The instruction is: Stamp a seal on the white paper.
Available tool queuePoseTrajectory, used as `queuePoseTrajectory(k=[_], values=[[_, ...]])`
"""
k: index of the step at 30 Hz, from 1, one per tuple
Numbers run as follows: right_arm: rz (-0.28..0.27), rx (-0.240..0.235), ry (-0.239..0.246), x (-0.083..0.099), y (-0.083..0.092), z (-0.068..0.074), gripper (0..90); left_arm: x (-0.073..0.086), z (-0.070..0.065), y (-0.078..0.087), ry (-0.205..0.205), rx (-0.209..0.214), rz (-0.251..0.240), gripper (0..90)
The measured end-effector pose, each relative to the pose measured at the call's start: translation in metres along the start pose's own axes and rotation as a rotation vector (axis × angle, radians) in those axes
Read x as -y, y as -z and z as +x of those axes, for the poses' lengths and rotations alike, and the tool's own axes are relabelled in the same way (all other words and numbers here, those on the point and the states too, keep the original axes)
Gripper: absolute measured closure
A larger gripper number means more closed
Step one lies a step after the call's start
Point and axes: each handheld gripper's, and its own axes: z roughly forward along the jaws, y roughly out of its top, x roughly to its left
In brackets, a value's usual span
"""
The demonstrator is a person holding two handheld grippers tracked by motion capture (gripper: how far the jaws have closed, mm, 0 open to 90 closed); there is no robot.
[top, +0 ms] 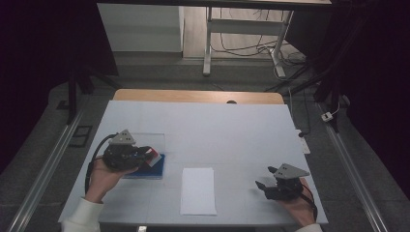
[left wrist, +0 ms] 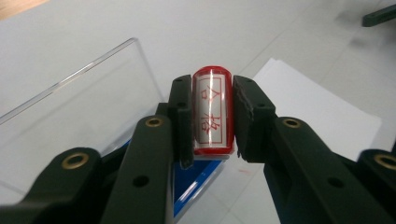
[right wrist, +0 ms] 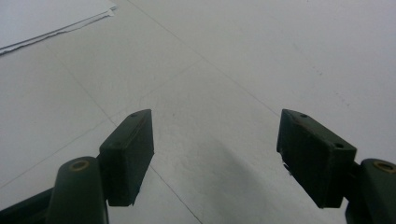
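Observation:
A red stamp (left wrist: 212,112) with a white label and red characters sits clamped between the two pads of my left gripper (left wrist: 212,116). In the high view the left gripper (top: 145,155) hovers over a blue ink pad (top: 152,168) inside a clear plastic case (top: 145,140), with the stamp (top: 153,155) at its tip. The blue pad (left wrist: 196,182) lies just below the stamp. My right gripper (top: 267,178) rests at the table's right front, jaws wide apart, nothing between them (right wrist: 215,154). A white sheet of paper (top: 198,190) lies between the two hands.
The table is covered by a pale board (top: 217,130) with a wooden edge (top: 193,95) at the back. The paper's corner (right wrist: 56,18) lies left of the right gripper. A desk frame and cables (top: 251,43) stand on the floor behind.

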Motion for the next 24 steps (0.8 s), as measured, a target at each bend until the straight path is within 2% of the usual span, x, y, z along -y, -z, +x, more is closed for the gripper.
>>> queuePoseTrajectory(k=[5, 10, 24], values=[[-0.001, 0.0, 0.0, 0.0, 0.0, 0.0, 27.0, -0.006, -0.013, -0.002, -0.042, 0.032, -0.009, 70.0], [0.001, 0.0, 0.0, 0.0, 0.0, 0.0, 27.0, -0.01, -0.023, -0.007, -0.066, 0.059, -0.004, 70.0], [0.006, -0.001, 0.006, 0.0, -0.001, 0.001, 27.0, -0.014, -0.037, -0.021, -0.107, 0.102, 0.02, 70.0]])
